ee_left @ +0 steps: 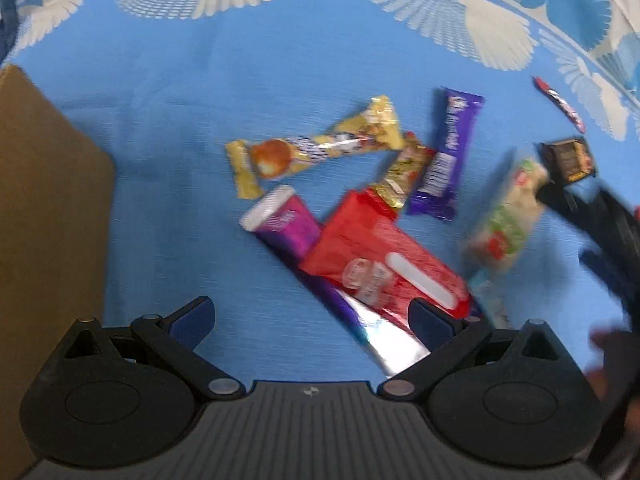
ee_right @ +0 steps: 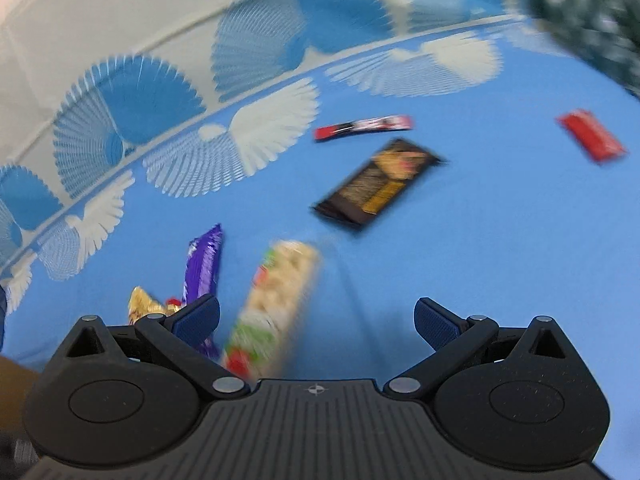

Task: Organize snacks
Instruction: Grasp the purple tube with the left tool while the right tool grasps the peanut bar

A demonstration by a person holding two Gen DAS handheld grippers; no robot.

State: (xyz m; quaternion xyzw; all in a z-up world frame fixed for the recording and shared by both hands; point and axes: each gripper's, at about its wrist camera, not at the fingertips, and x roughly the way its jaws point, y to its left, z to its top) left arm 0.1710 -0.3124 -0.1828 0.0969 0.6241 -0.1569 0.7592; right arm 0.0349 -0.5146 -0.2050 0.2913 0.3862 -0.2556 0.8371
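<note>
Snacks lie scattered on a blue cloth (ee_left: 180,120). My left gripper (ee_left: 312,320) is open above a red packet (ee_left: 384,260) and a purple-and-silver wrapper (ee_left: 380,332) beneath it. Past them lie a purple tube with a white cap (ee_left: 280,220), a yellow wrapper (ee_left: 316,148), a gold-red bar (ee_left: 404,172) and a purple bar (ee_left: 448,156). My right gripper (ee_right: 316,320) is open. A blurred white-and-green bar (ee_right: 276,304) lies between its fingers, nearer the left one. Whether that bar rests on the cloth I cannot tell.
A brown cardboard box (ee_left: 48,220) stands at the left. Beyond the right gripper lie a black-and-gold packet (ee_right: 376,184), a thin red-and-black stick (ee_right: 364,126) and a red packet (ee_right: 592,140). A hand (ee_left: 612,360) shows at the lower right. The cloth's white fan pattern (ee_right: 240,144) rims the far side.
</note>
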